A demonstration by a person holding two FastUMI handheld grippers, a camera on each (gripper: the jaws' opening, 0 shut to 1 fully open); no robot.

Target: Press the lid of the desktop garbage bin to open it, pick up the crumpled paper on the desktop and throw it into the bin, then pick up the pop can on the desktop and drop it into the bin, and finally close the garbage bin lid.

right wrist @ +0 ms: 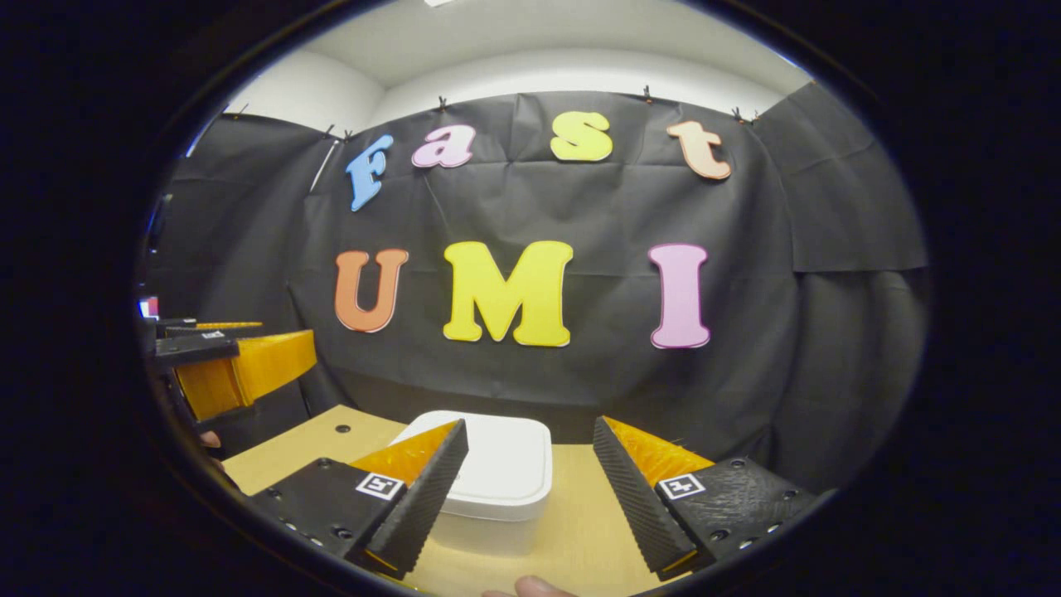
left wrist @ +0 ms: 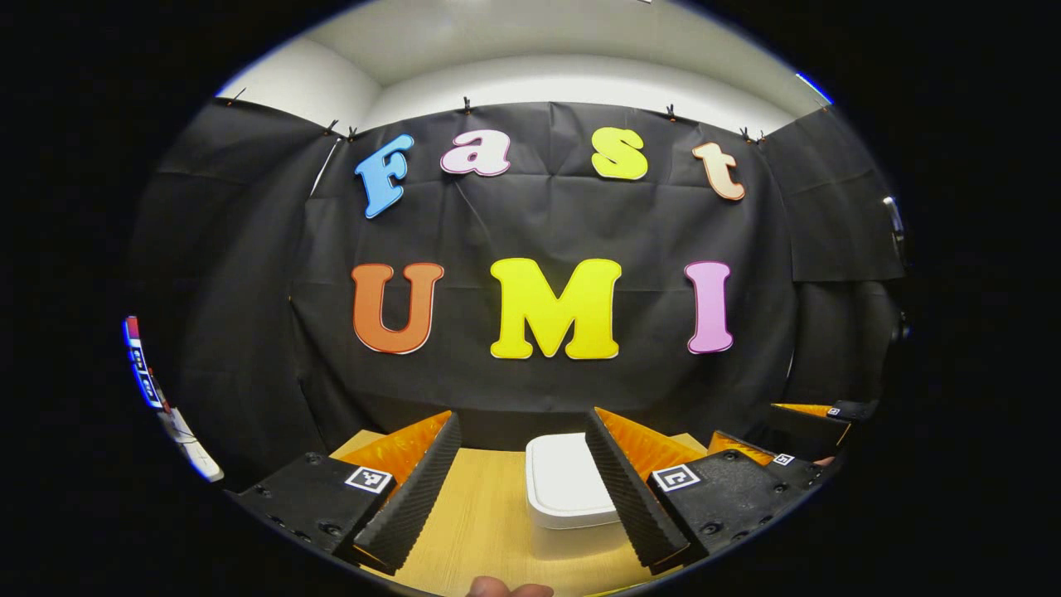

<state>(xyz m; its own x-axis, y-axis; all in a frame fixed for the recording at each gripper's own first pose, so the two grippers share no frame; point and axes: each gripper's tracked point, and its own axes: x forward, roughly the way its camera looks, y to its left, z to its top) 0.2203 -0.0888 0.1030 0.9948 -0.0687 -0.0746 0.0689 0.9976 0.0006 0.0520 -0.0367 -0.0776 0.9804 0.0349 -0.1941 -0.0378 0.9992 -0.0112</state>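
Note:
A white bin with its lid down (left wrist: 565, 485) stands on the wooden desktop (left wrist: 485, 518), ahead of my left gripper (left wrist: 524, 479) and partly behind its right finger. That gripper is open, nothing between its fingers. In the right gripper view the same white bin (right wrist: 501, 464) sits just beyond my right gripper (right wrist: 530, 477), which is open too and held above the desktop (right wrist: 580, 514). The right gripper (left wrist: 787, 452) also appears at the right edge of the left gripper view. The left gripper (right wrist: 224, 365) hangs at the left of the right gripper view.
Black cloth walls close the booth behind and at both sides of the desk. A small dark hole (right wrist: 341, 429) marks the desktop near its far left corner. A fingertip (left wrist: 497, 587) pokes in at the bottom edge.

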